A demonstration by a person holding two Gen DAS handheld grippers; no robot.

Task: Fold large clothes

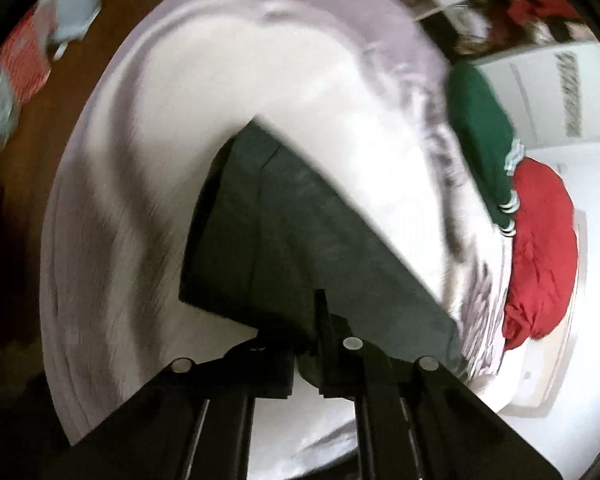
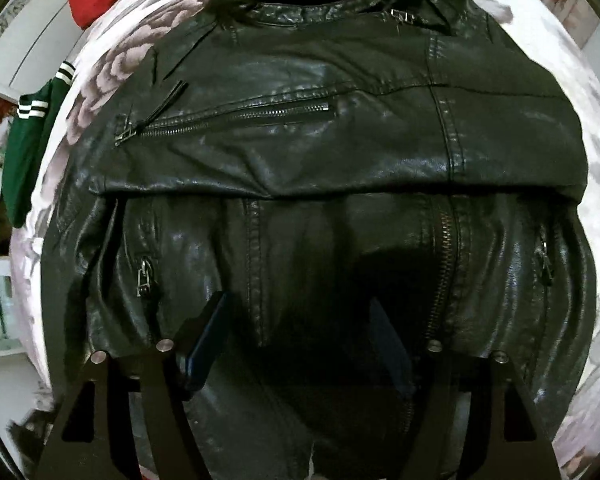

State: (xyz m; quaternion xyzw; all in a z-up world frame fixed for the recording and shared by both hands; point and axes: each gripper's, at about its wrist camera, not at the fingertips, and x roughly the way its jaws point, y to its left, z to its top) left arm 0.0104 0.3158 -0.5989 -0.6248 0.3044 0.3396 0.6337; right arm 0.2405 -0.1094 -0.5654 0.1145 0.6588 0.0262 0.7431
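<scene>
While a dark cloth edge [image 1: 284,216] is pinched by the left gripper [image 1: 308,364], the spread right gripper [image 2: 300,344] is poised over the black leather jacket [image 2: 300,140], whose next fold awaits.

My right jaws stand apart just above the black leather jacket [image 2: 300,152], which fills the space ahead. Pale floral bedspread [image 2: 592,200] lies bare along both its sides. Left, a red garment [image 1: 540,248] and green garment [image 1: 480,132] crowd the bed edge.
</scene>
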